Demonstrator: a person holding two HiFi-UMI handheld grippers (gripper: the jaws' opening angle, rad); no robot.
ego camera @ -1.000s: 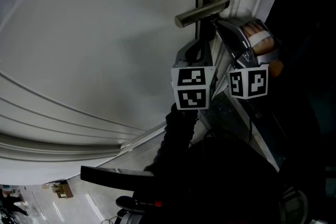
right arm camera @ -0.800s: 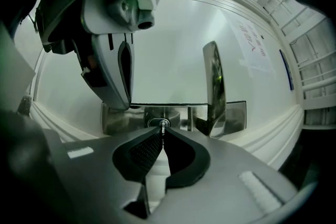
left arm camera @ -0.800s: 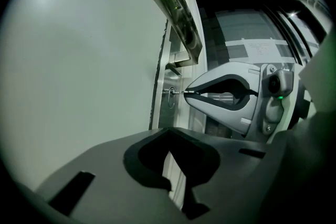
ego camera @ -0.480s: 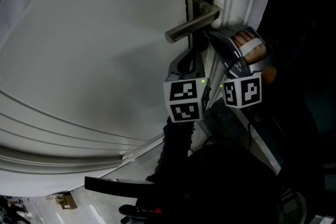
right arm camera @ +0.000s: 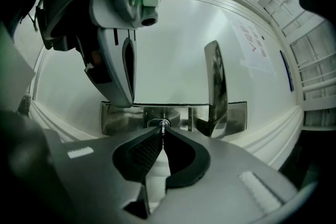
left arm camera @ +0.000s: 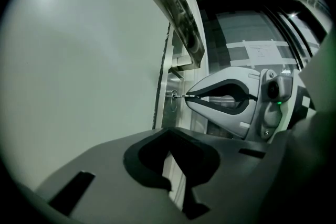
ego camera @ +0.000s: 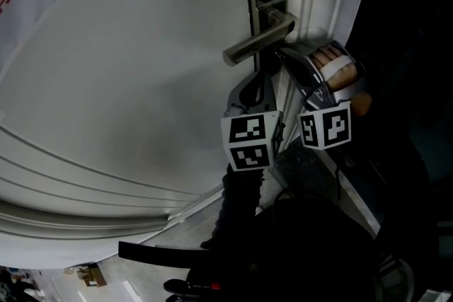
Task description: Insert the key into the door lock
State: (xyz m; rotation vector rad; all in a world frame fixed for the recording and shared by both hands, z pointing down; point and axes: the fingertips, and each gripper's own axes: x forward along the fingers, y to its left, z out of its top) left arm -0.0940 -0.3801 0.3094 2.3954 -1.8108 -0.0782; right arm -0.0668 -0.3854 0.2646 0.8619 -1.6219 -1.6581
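Between the right gripper's clenched fingertips sits the key, its tip meeting the keyhole just ahead of them in the steel lock plate. Right of those fingers stands the door handle. Left gripper hovers close beside, fingers pressed together on nothing.

A metal lever handle stands just right of the right gripper jaws; a red-lettered sheet hangs farther right.

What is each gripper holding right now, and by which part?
The right gripper pinches the small silver metal key by its head end. The left gripper is shut, holding nothing.
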